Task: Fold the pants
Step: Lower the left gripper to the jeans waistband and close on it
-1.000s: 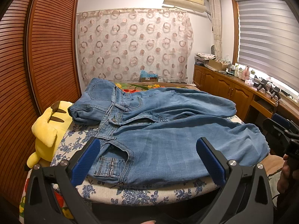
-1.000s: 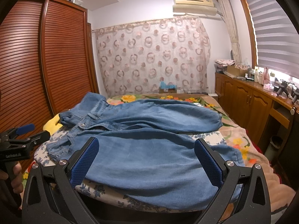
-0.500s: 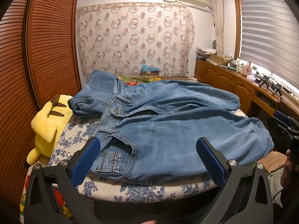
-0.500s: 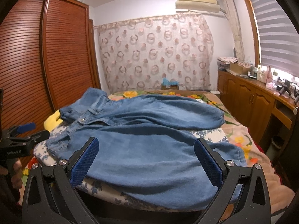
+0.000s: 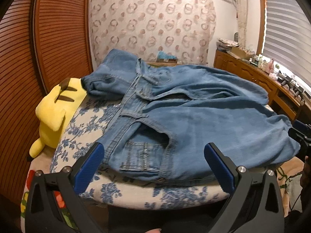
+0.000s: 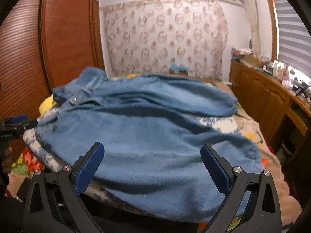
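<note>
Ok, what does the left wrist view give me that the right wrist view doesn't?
Only the left wrist view: the yellow plush toy in full beside the waistband, and the front pocket sharply.
Only the right wrist view: the near leg's hem, the bed's floral cover beyond it and the far leg's end, though blurred.
Both: the jeans spread flat, and open tongs, left and right, holding nothing.
</note>
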Motion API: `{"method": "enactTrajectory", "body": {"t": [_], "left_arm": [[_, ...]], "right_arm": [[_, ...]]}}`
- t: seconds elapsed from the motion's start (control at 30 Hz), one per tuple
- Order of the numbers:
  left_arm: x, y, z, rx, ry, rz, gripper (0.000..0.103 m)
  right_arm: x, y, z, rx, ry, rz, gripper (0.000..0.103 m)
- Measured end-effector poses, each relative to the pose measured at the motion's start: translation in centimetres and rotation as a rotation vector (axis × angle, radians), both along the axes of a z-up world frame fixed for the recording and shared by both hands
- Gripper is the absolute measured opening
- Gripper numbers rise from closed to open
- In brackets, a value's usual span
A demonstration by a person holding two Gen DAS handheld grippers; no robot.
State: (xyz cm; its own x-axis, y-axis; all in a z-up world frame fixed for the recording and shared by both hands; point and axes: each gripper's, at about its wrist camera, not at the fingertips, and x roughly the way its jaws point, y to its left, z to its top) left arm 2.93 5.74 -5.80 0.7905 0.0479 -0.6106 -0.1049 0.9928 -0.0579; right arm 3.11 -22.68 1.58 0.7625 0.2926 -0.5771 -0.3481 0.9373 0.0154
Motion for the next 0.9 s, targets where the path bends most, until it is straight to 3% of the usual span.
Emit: {"method": "enactTrajectory", "body": {"t": [0.47,0.67,0.73,0.9], "left_arm": [[-0.4,5.4,-2.5,-0.089,0.046,0.025,0.103],[-1.1,7.6,-3.1,-0.144,0.041,0.044,0.089],[-1.3,8.1,-3.2,-0.162,0.043,0.046,0.077],[-1.6,8.7,-3.9,-0.219,0.054,0.047,0.057]], "right_arm": [[3.5,1.2,-3.7,-0.077,0.101,0.030,0.100],[3.8,0.9,-5.4,-0.094,0.144,0.024,0.100],[3.7,0.8,-6.0,-0.095,0.150,0.023,0.101],[3.4,0.7,-6.1,-0.097,0.129,0.023,0.101]]}}
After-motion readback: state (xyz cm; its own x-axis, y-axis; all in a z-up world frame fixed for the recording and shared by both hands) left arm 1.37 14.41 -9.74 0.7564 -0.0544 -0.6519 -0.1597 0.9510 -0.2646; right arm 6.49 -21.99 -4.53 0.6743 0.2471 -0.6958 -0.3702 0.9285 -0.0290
